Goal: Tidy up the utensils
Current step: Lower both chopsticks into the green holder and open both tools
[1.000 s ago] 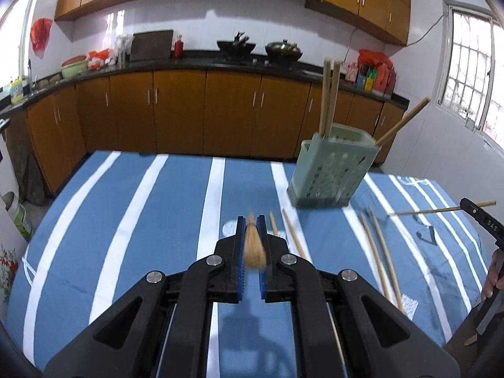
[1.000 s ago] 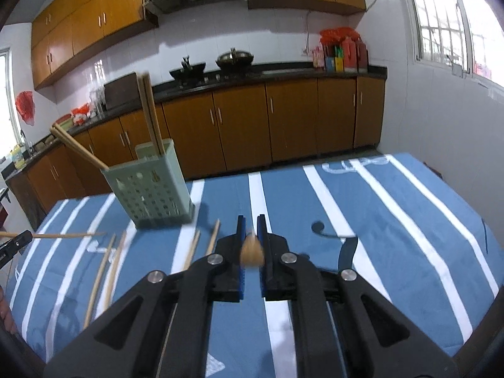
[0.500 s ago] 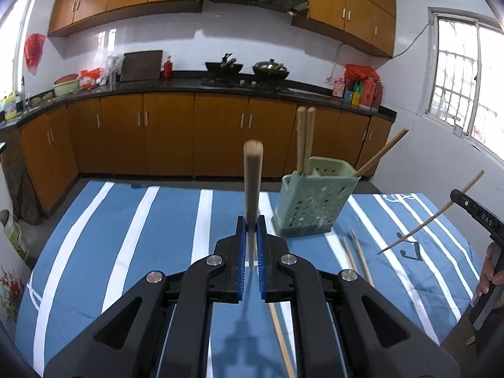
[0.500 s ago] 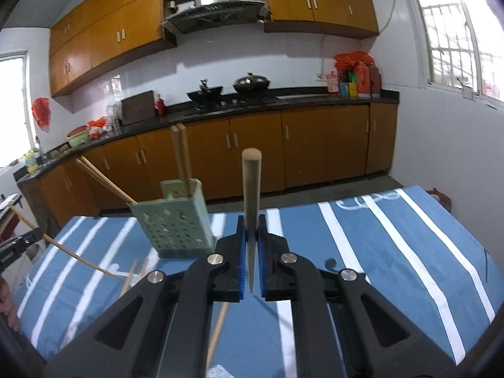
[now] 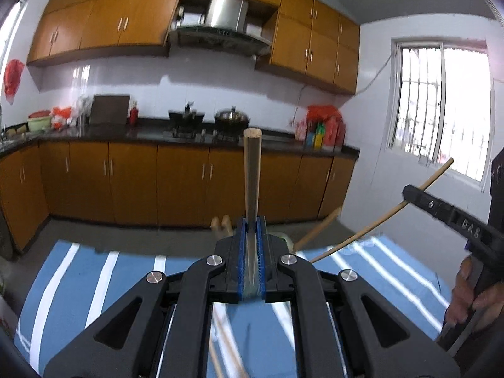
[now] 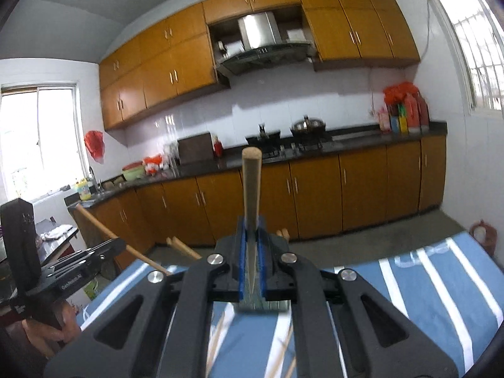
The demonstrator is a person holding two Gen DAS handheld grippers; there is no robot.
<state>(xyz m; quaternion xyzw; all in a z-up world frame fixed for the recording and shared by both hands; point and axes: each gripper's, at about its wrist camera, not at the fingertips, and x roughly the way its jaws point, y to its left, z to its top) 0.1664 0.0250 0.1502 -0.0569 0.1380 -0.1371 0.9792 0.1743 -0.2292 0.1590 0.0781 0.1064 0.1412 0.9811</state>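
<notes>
On the black body of the right gripper [image 5: 453,217], seen from the left wrist, we read white letters like "DAS", and on the left gripper [image 6: 78,271], seen from the right wrist, small white print starting "Gen" whose remainder we cannot make out

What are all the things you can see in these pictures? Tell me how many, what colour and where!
held chopstick: one in each gripper, light wood, standing up between the jaws
loose chopsticks: a few, light wood, blurred on the cloth under the grippers
utensil holder: one, pale green, mostly hidden behind the right gripper
tablecloth: one, blue with white stripes, on the table
cabinets: many, orange-brown, above and below the counter
pots: two, dark, on the stove
range hood: one, silver, over the stove
left gripper: one, black with blue pads
right gripper: one, black with blue pads
hand: one, holding the right gripper's handle
</notes>
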